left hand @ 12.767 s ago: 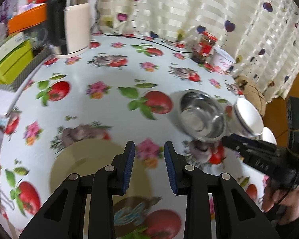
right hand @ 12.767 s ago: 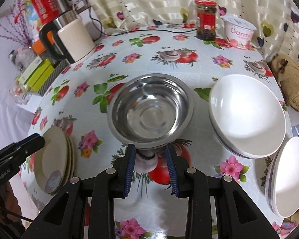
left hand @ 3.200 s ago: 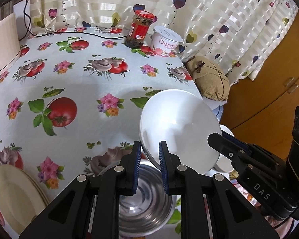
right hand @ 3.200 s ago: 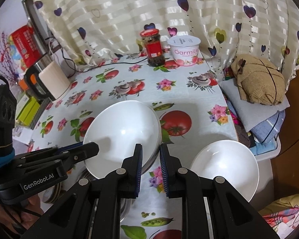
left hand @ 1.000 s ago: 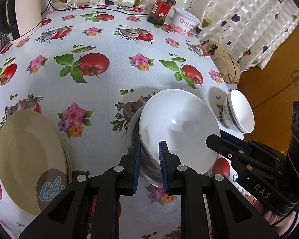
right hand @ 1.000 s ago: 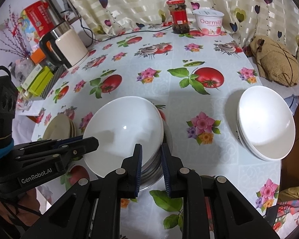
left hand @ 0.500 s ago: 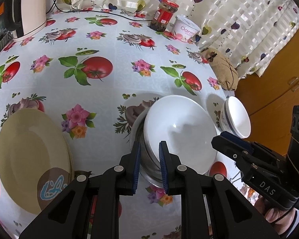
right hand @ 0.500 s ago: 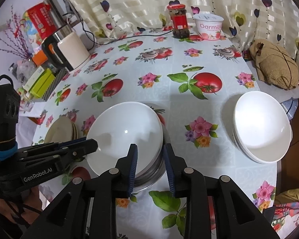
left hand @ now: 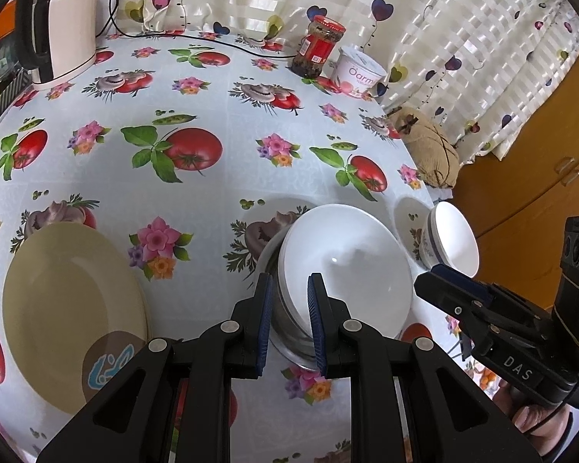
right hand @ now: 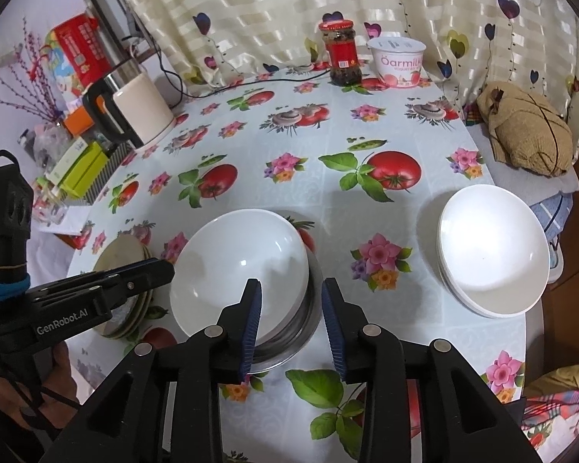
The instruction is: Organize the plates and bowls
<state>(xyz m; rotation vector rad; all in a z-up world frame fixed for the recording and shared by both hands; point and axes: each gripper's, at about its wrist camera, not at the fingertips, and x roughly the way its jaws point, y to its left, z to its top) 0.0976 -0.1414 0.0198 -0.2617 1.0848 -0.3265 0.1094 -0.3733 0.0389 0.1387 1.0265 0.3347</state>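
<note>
White bowl [right hand: 239,270] sits nested in steel bowl [right hand: 305,320], near desk's front edge. My right jaws have just been opening, clear of its rim; left jaws narrow, seemingly gripping it. Next: release left, fetch remaining bowls [right hand: 494,258].

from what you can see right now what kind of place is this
Most likely a home dining corner: a round table under a fruit-and-flower printed tablecloth, a cream electric kettle, a red-lidded glass jar beside a white yogurt tub, and heart-patterned striped curtains behind.
</note>
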